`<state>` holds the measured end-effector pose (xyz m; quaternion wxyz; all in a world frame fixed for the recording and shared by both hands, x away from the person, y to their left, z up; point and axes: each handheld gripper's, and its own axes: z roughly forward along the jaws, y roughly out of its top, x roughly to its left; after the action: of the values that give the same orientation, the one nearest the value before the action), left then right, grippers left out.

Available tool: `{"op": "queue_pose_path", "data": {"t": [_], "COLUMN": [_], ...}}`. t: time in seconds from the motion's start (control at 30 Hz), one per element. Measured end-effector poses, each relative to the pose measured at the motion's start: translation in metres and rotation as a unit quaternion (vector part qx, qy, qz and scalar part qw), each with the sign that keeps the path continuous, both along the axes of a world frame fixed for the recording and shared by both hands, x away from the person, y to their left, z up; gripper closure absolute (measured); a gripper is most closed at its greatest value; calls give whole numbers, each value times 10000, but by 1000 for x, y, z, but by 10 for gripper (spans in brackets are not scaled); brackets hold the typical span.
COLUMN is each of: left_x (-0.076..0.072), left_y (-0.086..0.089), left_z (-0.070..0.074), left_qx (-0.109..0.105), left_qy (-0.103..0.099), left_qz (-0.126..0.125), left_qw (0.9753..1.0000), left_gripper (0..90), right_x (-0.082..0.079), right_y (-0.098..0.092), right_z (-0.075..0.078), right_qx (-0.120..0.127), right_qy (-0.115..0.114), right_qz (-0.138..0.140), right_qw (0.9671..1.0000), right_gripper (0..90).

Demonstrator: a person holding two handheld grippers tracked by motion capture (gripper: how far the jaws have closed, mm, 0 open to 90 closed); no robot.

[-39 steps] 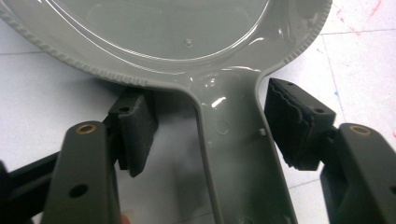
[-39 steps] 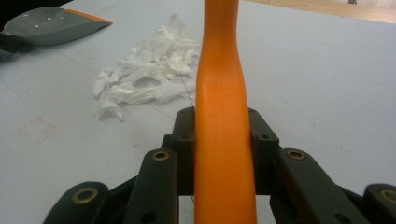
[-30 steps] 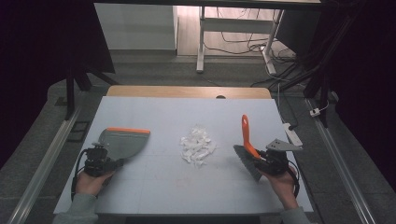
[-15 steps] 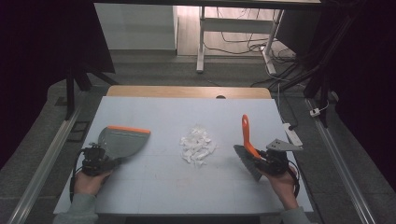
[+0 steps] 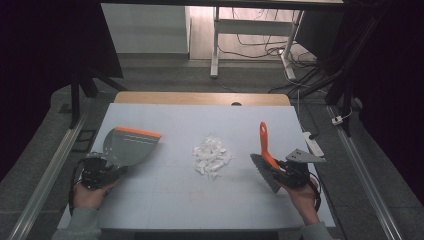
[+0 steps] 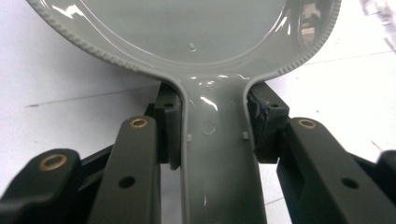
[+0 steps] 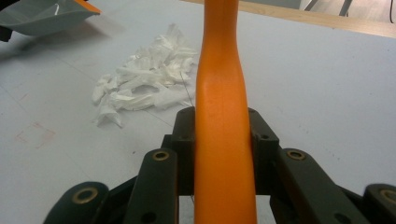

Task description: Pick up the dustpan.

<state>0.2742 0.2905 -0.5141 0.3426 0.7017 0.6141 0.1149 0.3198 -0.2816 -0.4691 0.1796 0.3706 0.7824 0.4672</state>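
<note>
Fingers of both grippers are clamping tool handles, nothing released.

High view: left gripper point(image 5: 102, 170) is sitting near the table's point(image 5: 165, 207) left edge, gripping the grey dustpan point(image 5: 129, 145) by its handle, with the orange lip pointing toward the far edge. Right gripper point(image 5: 289, 171) is sitting near the right edge, holding the orange-handled brush point(image 5: 265, 150), bristles hanging down toward the surface. Pile of white paper scraps point(image 5: 212, 156) is lying mid-table between the two tools, well apart from both.

Left gripper view: both black pads are pressing the dustpan handle point(image 6: 215, 154) from either side, and the pan is reaching out ahead over the white surface.

Right gripper view: both pads are squeezing the brush handle point(image 7: 223, 135). Scraps point(image 7: 142, 86) are lying ahead and left; the dustpan corner point(image 7: 42, 16) is showing at the far left, apart from the pile.

Progress, judging: tools are picked up and ready, but sweeping is not yet started. The pile is looking untouched and the pan is looking empty. Still left: setting the pan lip beside the scraps and brushing them in.
</note>
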Motion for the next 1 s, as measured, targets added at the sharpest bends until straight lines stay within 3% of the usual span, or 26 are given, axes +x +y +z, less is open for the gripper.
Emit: {"op": "queue_pose_path", "data": {"t": [0.13, 0.63, 0.83, 1.0], "left_x": [-3, -11, -14, -17], "left_y": [7, 9, 4, -3], "left_z": [3, 13, 20, 25], "left_qx": [-118, -16, 19, 31], "left_qy": [-159, -529, -760, -972], "left_qz": [-109, -561, -854, -1301], "left_qw": [9997, 9970, 9934, 9867], "left_gripper": [616, 616, 617, 617], "right_x": [0, 0, 0, 0], "right_y": [0, -1, -1, -1], "right_z": [0, 0, 1, 1], "right_qx": [-1, 11, 26, 26], "right_qy": [-8, -3, -15, -33], "right_qz": [-8, -54, -42, -56], "right_qw": [10000, 10000, 10000, 10000], "right_gripper": [703, 703, 703, 703]}}
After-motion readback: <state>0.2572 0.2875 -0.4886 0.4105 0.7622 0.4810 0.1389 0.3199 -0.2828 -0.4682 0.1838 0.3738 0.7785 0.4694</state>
